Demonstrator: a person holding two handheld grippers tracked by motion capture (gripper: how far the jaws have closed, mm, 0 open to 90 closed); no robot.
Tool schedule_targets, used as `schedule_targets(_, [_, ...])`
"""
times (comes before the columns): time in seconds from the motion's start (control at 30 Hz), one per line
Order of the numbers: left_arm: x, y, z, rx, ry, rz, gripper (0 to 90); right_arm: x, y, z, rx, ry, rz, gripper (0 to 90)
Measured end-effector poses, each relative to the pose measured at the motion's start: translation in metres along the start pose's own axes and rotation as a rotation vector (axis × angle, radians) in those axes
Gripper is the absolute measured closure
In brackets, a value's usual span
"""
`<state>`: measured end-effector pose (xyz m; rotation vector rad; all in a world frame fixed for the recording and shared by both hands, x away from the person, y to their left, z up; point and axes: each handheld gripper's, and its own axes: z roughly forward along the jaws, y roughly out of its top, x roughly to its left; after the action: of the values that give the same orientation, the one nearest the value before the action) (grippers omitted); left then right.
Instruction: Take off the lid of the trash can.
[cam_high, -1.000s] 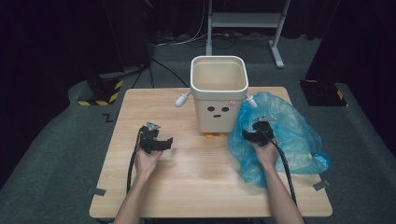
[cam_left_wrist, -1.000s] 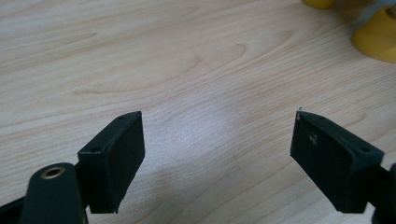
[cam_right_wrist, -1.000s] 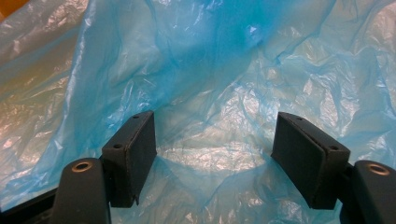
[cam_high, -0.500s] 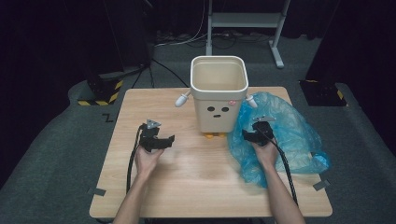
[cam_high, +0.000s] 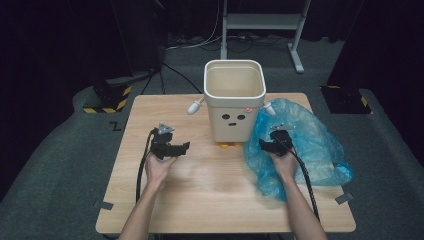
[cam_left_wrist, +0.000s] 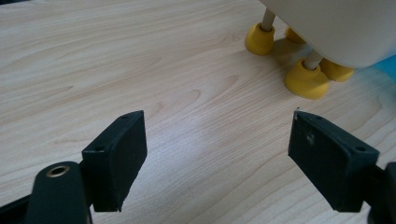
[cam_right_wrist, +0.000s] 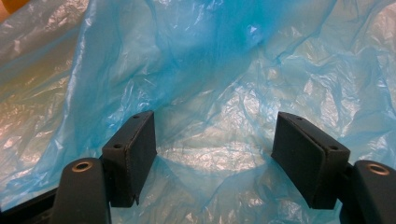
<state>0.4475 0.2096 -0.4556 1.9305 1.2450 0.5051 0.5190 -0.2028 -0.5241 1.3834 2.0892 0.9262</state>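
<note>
The right gripper (cam_high: 266, 145) hovers over the crumpled blue plastic bag (cam_high: 305, 145), its jaws spread wide and holding nothing. In the right gripper view the right gripper (cam_right_wrist: 215, 144) looks straight down onto the thin film: the blue plastic bag (cam_right_wrist: 224, 70) lies between and ahead of the two black pads (cam_right_wrist: 133, 156), with a flatter, shinier patch in the gap and rumpled folds rising beyond it. Whether the pads touch the film cannot be told.

The left gripper (cam_high: 182, 147) is held low over bare wood, its jaws also wide apart and empty. In the left gripper view the left gripper (cam_left_wrist: 217, 149) has only the pale tabletop (cam_left_wrist: 116, 60) between its pads, and ahead of the jaws, off to the right pad's side, stand the yellow feet (cam_left_wrist: 306, 80) of the cream bin (cam_left_wrist: 336, 28), well clear of the pads.

From the high view the cream bin (cam_high: 235, 102) stands upright between the two grippers and beyond their jaws, a small face on its front and little white arms at its sides. The bag lies just beside the bin, touching it on the right gripper's side, spread over that part of the tabletop (cam_high: 210, 195). A black cable trails back from each gripper along the person's forearm.
</note>
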Motion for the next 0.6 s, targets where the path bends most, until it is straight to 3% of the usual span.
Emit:
schedule_targets(0.47, [-0.006,0.016,-0.016,-0.043,-0.042,0.021,21.8,0.000,0.000,0.000,0.000,0.002,-0.003,30.0])
schedule_targets(0.6, [-0.008,0.019,-0.019,-0.039,-0.032,0.035,21.3,0.000,0.000,0.000,0.001,0.003,-0.004,30.0])
